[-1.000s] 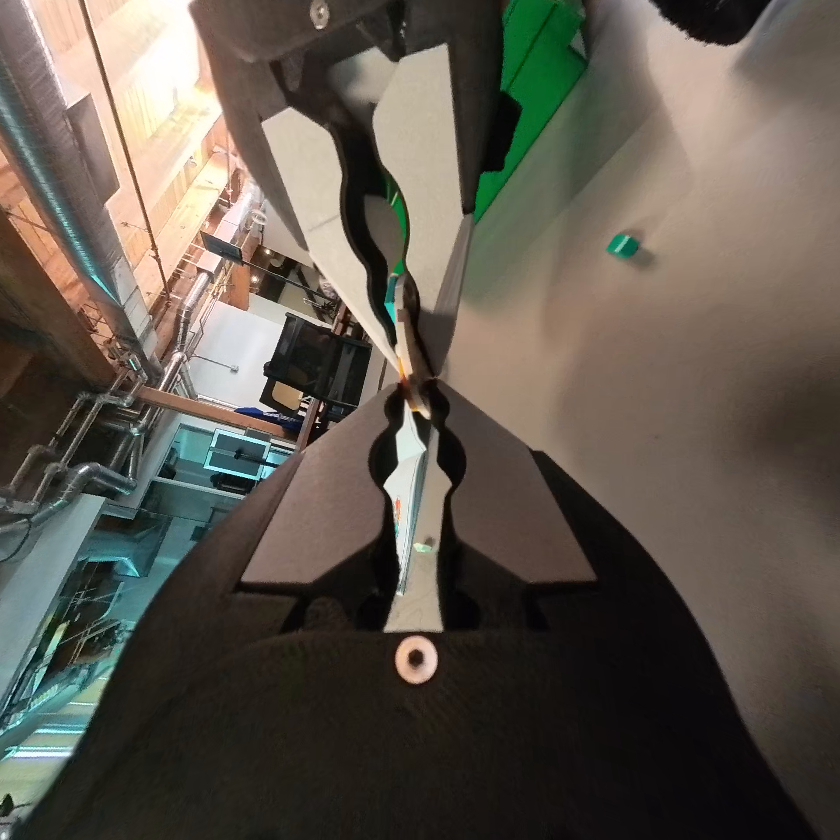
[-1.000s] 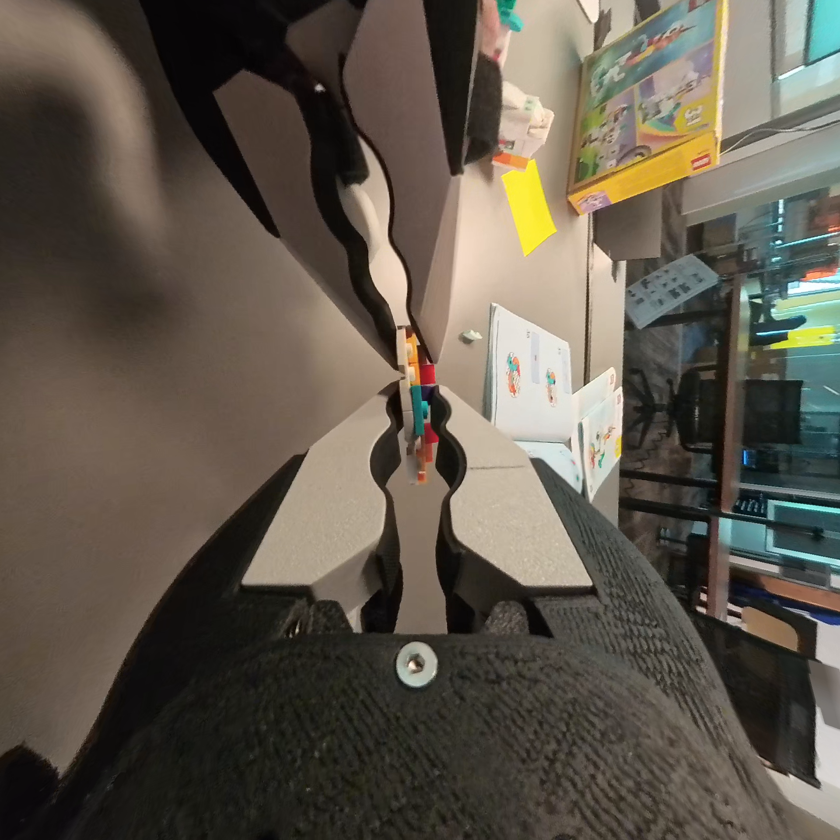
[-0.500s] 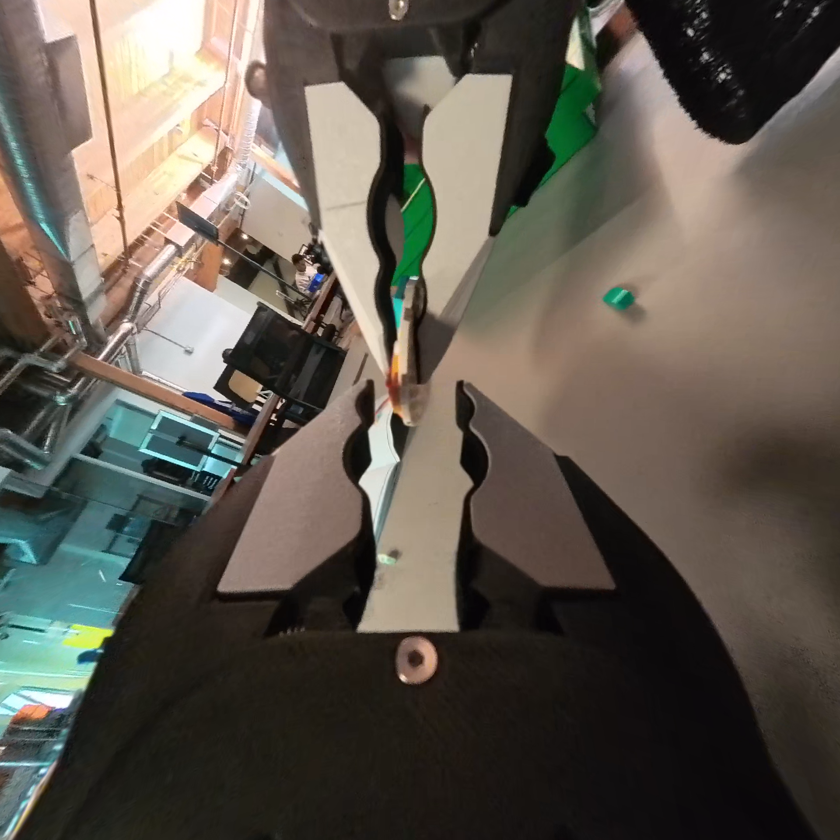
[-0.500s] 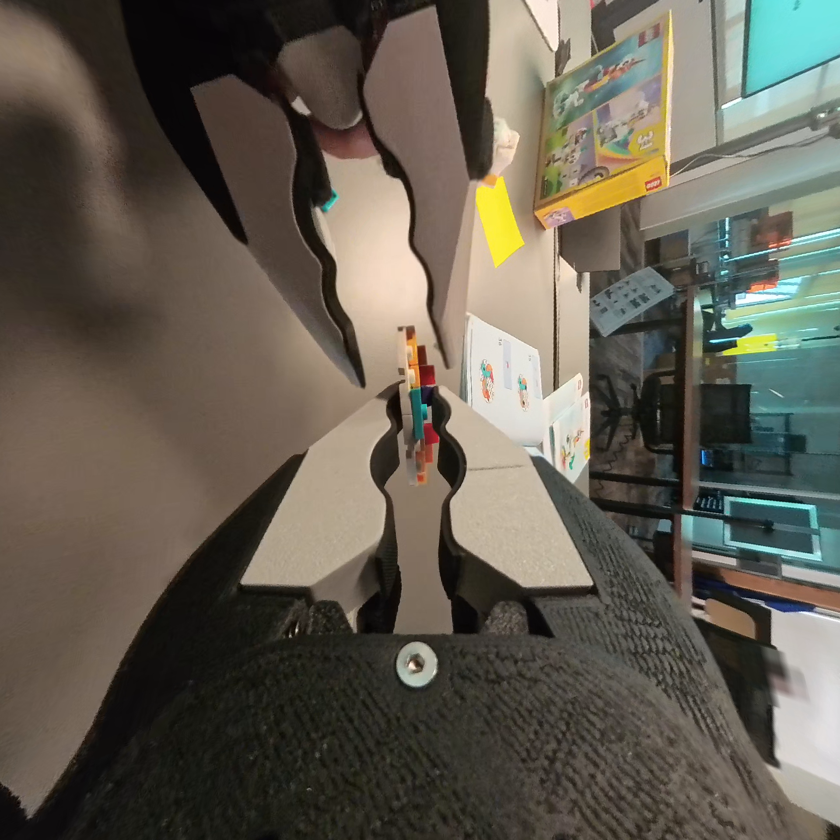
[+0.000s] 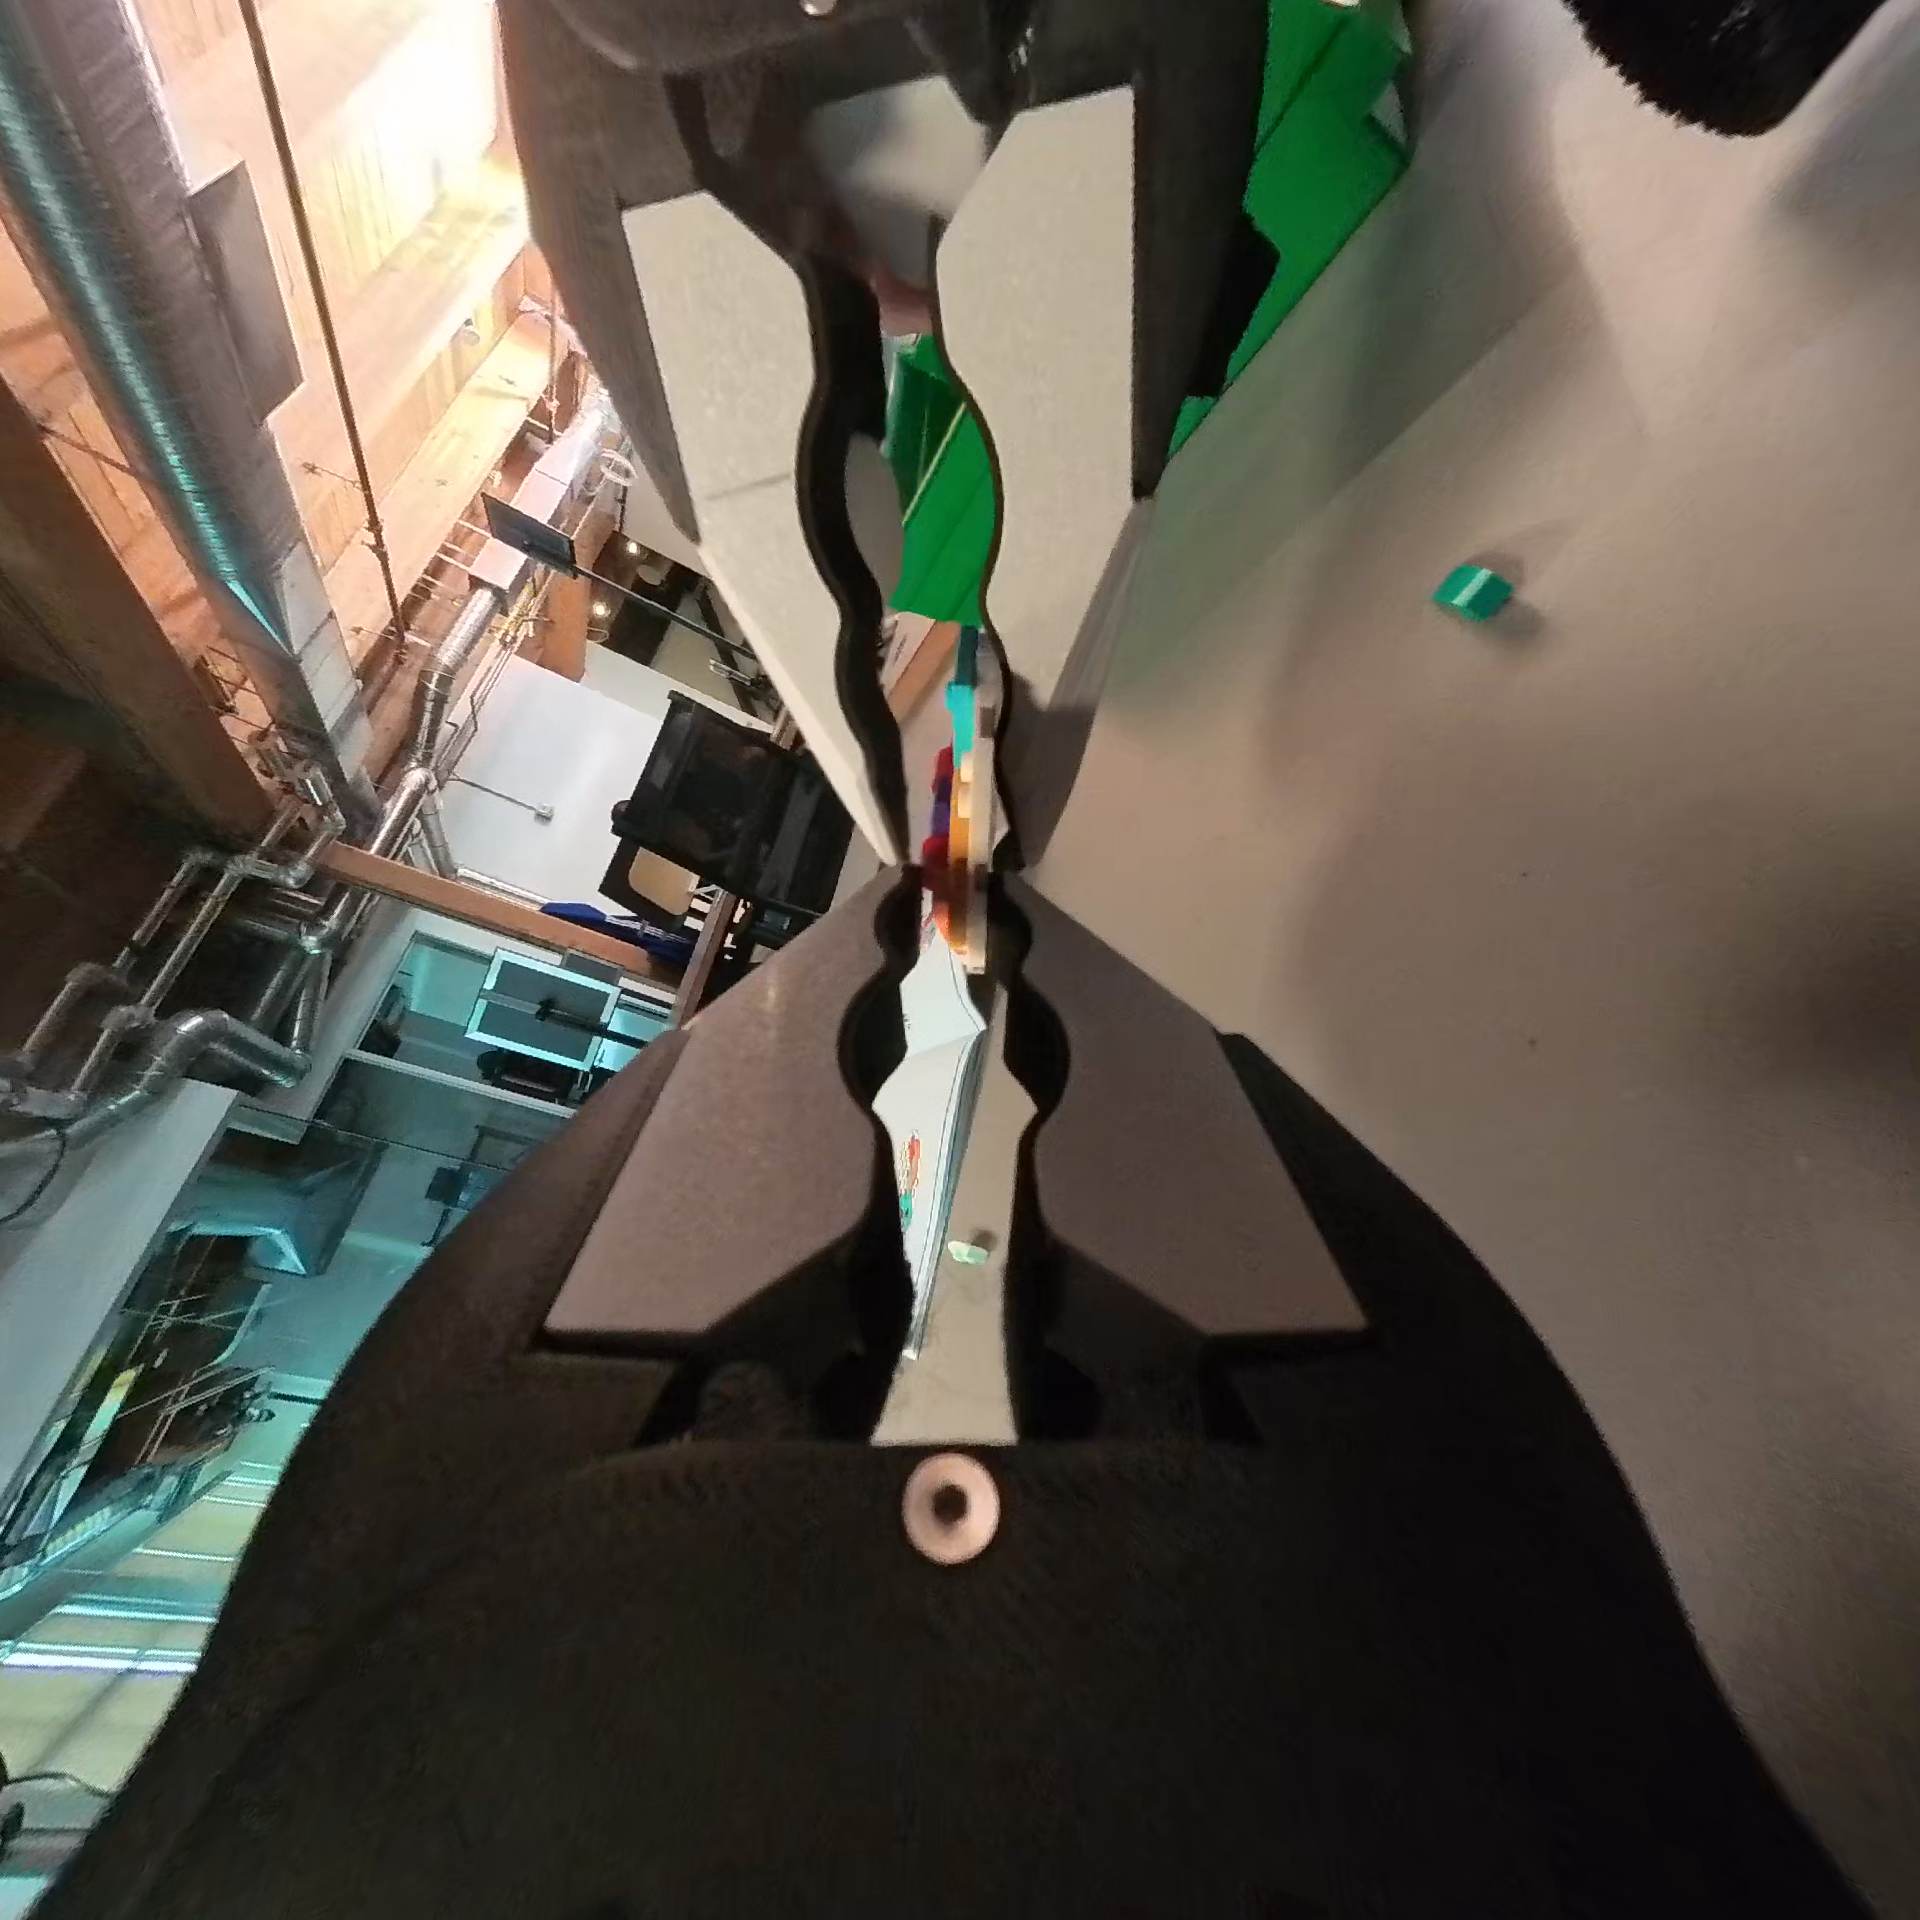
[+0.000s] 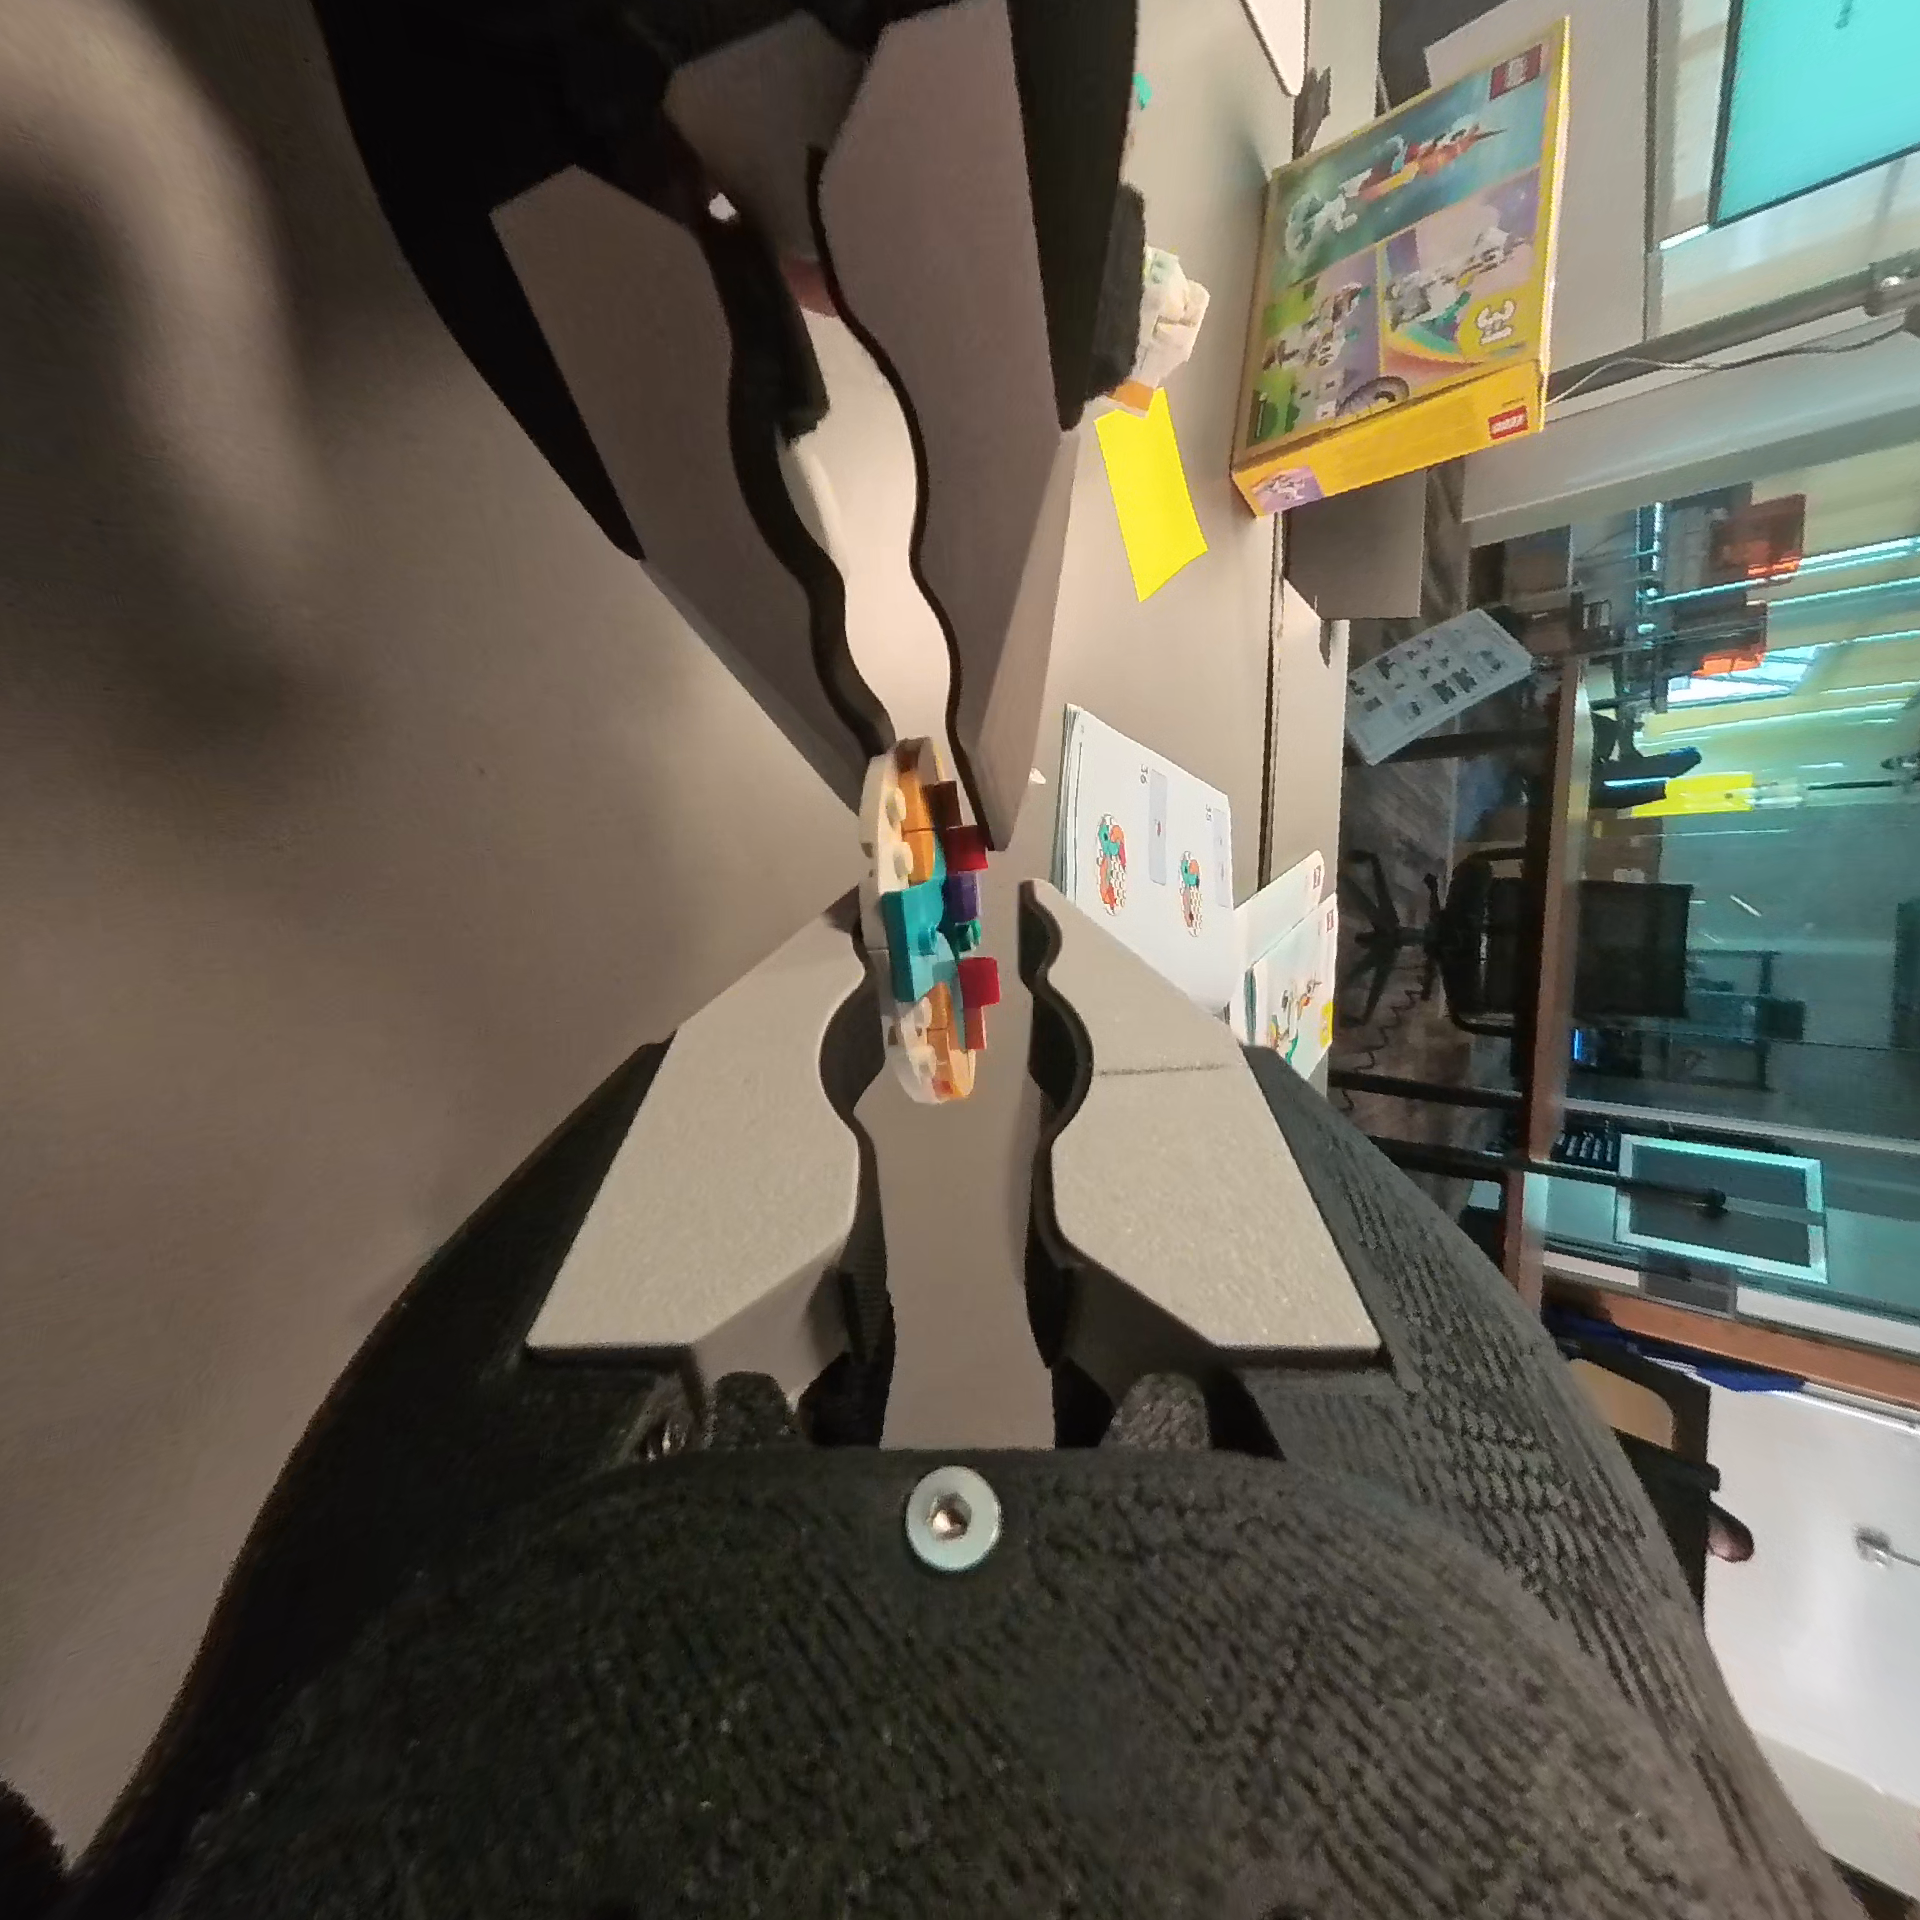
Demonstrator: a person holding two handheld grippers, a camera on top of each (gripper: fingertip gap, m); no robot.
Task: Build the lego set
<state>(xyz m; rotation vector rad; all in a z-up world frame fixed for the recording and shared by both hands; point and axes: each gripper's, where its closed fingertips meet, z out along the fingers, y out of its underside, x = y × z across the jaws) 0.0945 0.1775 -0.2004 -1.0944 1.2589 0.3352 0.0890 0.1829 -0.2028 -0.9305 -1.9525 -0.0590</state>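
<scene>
A small round lego assembly (image 6: 920,914), a white disc with orange, teal, red and purple bricks on it, hangs edge-on above the grey table (image 6: 312,727). My left gripper (image 5: 958,894) is shut on one rim of it. In the right wrist view the left gripper (image 6: 940,795) comes in from the top and pinches the disc's upper edge. My right gripper (image 6: 945,909) is open. The disc leans on its left finger, and a gap shows beside the right finger. In the left wrist view the assembly (image 5: 961,831) sits between both pairs of tips.
An open instruction booklet (image 6: 1143,862) lies on the table beyond the grippers. Farther off are a yellow lego box (image 6: 1403,270), a yellow note (image 6: 1148,499) and a small white build (image 6: 1169,312). A loose green brick (image 5: 1470,594) and green boxes (image 5: 1309,156) are on the other side. The small white build (image 6: 1169,312) is about 25 cm from both grippers' fingertips.
The left gripper opened half a second ago and has now shut on the assembly again. The right gripper, shut on it before, has opened, and the disc has tilted.
</scene>
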